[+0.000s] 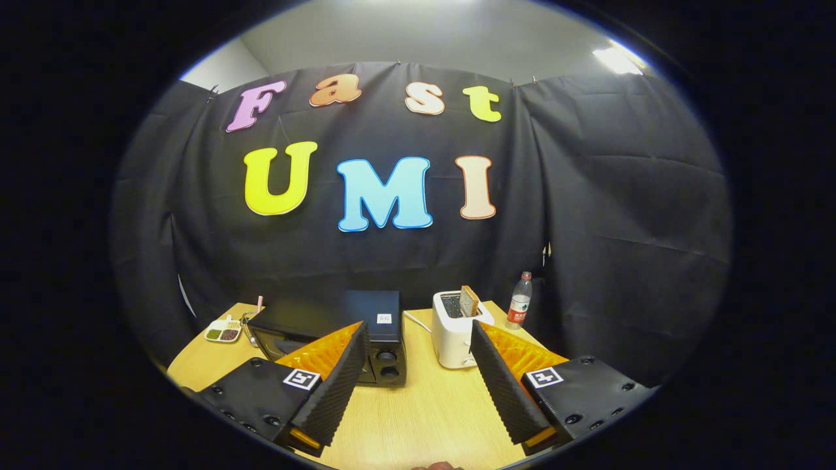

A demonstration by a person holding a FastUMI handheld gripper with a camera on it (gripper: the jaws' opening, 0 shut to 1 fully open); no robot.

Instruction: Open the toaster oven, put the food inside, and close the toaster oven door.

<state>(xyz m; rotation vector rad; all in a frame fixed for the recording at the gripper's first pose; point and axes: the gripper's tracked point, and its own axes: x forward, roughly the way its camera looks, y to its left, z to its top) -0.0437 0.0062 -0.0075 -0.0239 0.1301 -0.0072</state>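
The toaster oven (339,329) is a boxy black appliance with a flat matte top and a small pale sticker near its back corner. Its glass-fronted door faces forward and looks shut, and two round knobs are stacked on the panel at its right end. It sits on the table (424,405) just beyond the left finger, whose tip overlaps the oven's front; most of the body lies ahead and to the left of the gap between the fingers.

The gripper (418,343) is spread wide with nothing between its fingers, only bare table showing in the gap. The inner faces of the fingers (339,391) are ribbed, like ridged foam, and each finger's base carries a small square printed marker.

Just ahead of the right finger stands a white pop-up toaster (454,336), rounded at the corners and smooth, with a slice of brown toast (468,301) standing upright in its slot. A thin white cord runs from it toward the oven. Beyond and to the right of the toaster is a clear plastic bottle (519,301) with a red label.

Well to the left of the oven, near the table's far edge, lies a small white divided dish (222,333) holding green and dark contents. The tabletop is pale wood grain, smooth and lightly striped.
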